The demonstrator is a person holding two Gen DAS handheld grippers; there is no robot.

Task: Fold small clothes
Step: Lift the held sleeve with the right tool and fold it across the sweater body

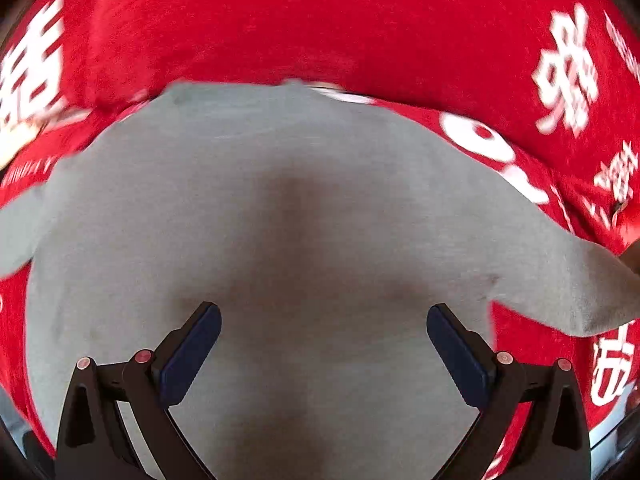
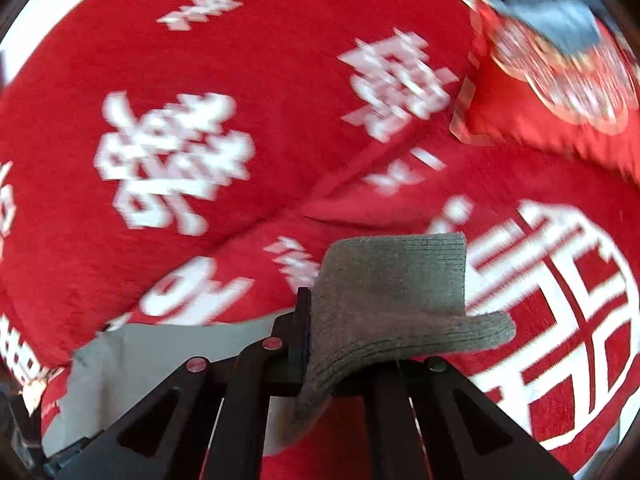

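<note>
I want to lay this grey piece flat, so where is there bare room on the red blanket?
Free: the red white-lettered blanket ahead of the right tongs, up to the red cushion at far right. Crowded: the flat grey garment fills the blanket under the open left tongs.

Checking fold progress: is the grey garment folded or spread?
Mostly spread: grey garment lies flat on red blanket; right gripper pinches one sleeve end.
</note>
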